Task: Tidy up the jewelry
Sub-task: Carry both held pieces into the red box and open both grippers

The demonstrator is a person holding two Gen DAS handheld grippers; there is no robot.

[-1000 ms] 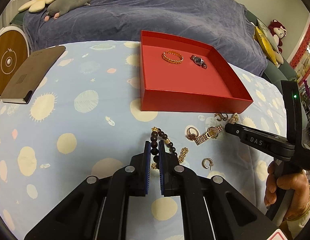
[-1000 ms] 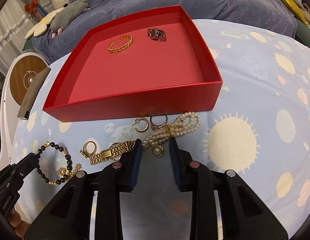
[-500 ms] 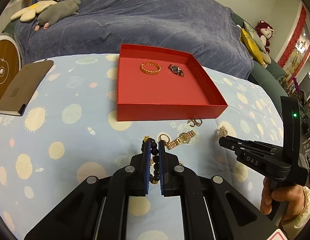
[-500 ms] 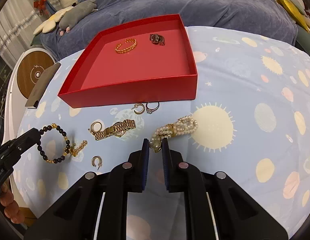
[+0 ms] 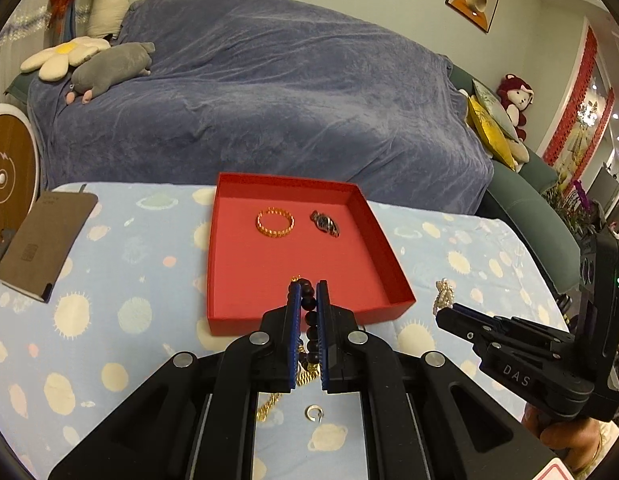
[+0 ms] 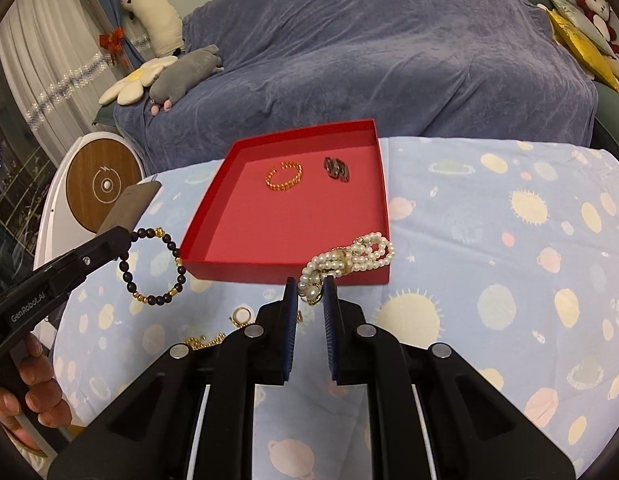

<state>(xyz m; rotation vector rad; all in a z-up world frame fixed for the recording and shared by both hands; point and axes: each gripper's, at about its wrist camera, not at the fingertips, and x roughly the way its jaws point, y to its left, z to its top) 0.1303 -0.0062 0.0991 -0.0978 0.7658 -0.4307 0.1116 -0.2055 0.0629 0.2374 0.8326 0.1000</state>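
Observation:
A red box [image 5: 383, 242] [image 6: 383, 184] on the blue patterned tablecloth holds a gold bracelet [image 5: 275, 222] [image 6: 284, 176] and a dark watch [image 5: 325, 224] [image 6: 336, 169]. My left gripper [image 5: 308, 286] [image 6: 127, 240] is shut on a dark bead bracelet [image 5: 309, 320] [image 6: 153, 266] and holds it in the air by the box's front left. My right gripper [image 6: 310, 284] [image 5: 445, 312] is shut on a pearl bracelet [image 6: 349, 260] [image 5: 444, 294], lifted near the box's front right corner.
On the cloth below lie a gold chain [image 5: 269, 404] [image 6: 203, 342], a small hoop earring [image 5: 314, 414] and a ring [image 6: 241, 315]. A brown notebook [image 5: 45, 240] lies at the left. A blue-covered sofa with plush toys stands behind the table.
Both grippers have lifted off the cloth, the left with the bead bracelet, the right with the pearl bracelet it closed on, and moved toward the red box.

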